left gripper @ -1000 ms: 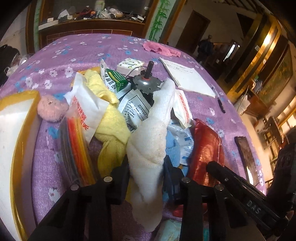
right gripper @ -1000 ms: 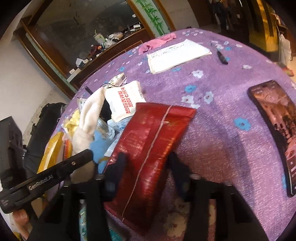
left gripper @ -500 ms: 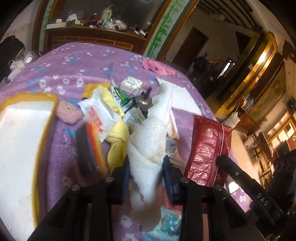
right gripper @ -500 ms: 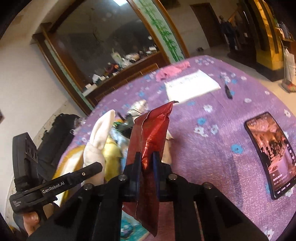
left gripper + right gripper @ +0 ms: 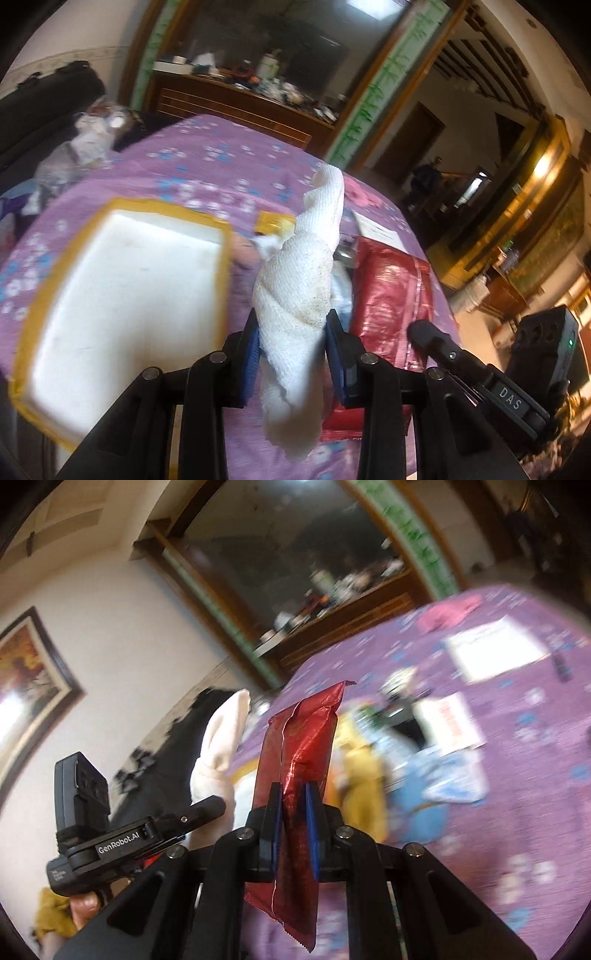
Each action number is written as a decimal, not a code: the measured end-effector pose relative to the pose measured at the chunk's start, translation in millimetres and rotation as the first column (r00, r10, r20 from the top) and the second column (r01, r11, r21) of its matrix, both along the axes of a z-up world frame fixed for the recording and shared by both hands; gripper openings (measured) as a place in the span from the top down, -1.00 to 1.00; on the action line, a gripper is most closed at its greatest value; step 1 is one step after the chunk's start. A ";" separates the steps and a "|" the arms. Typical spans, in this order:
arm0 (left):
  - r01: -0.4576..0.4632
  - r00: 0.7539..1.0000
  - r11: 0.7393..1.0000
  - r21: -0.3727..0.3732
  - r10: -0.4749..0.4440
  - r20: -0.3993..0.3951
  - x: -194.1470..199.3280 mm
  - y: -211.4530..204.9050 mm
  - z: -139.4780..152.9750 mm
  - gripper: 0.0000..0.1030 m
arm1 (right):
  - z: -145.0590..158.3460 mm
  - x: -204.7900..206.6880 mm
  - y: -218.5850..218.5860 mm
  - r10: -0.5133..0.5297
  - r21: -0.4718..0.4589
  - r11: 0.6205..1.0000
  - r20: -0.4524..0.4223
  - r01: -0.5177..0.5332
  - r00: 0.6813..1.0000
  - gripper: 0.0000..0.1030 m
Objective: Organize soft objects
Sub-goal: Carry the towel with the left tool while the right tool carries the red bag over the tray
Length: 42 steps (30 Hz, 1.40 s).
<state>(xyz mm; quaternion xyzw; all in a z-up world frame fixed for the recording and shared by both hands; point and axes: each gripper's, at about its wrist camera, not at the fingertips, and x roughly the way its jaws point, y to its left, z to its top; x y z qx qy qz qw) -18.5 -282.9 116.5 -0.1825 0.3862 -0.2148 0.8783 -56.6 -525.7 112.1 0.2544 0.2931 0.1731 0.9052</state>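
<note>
Left tool (image 5: 291, 343) clamps the towel (image 5: 299, 291); right tool (image 5: 293, 830) clamps the red pouch (image 5: 295, 775). Tray (image 5: 51, 288) is empty; the pile (image 5: 406, 753) remains on the counter (image 5: 517, 812).

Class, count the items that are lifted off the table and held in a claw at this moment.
2. A white towel is clamped in the left claw, and a red foil packet is clamped in the right claw.
</note>
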 end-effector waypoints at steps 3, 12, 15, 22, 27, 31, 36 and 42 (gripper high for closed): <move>-0.059 0.998 0.998 0.016 0.059 -0.014 -1.0 27.4 -4.3 0.35 | -6.1 18.1 28.8 0.082 0.013 0.997 -0.020 -0.082 0.996 0.77; -0.175 0.981 0.983 0.062 0.180 -0.075 12.3 77.4 -26.1 0.35 | -26.2 63.1 86.6 0.229 0.052 0.973 -0.098 -0.225 0.968 0.77; -0.185 0.977 0.979 0.089 0.193 -0.094 15.2 82.6 -33.7 0.35 | -35.4 77.0 101.8 0.240 0.038 0.971 -0.127 -0.237 0.963 0.77; -0.156 0.965 0.959 0.235 0.198 -0.170 23.9 83.4 -62.7 0.35 | -55.5 85.1 126.7 0.245 -0.046 0.965 -0.212 -0.260 0.946 0.77; -0.143 0.953 0.946 0.292 0.211 -0.218 25.6 87.9 -81.8 0.32 | -53.1 73.2 155.2 0.242 -0.220 0.934 -0.191 -0.282 0.951 0.86; -0.155 0.943 0.941 0.300 0.231 -0.239 22.3 92.1 -88.9 0.25 | -59.7 68.4 164.5 0.255 -0.261 0.916 -0.202 -0.303 0.946 0.84; -0.158 0.943 0.941 0.300 0.234 -0.237 22.3 91.9 -92.0 -0.30 | -67.7 71.4 157.0 0.267 -0.220 0.923 -0.225 -0.315 0.937 0.64; -0.222 0.942 0.926 0.306 0.284 -0.177 15.6 89.5 -80.4 -0.56 | -46.2 55.2 135.4 0.259 -0.186 0.943 -0.106 -0.275 0.960 -0.32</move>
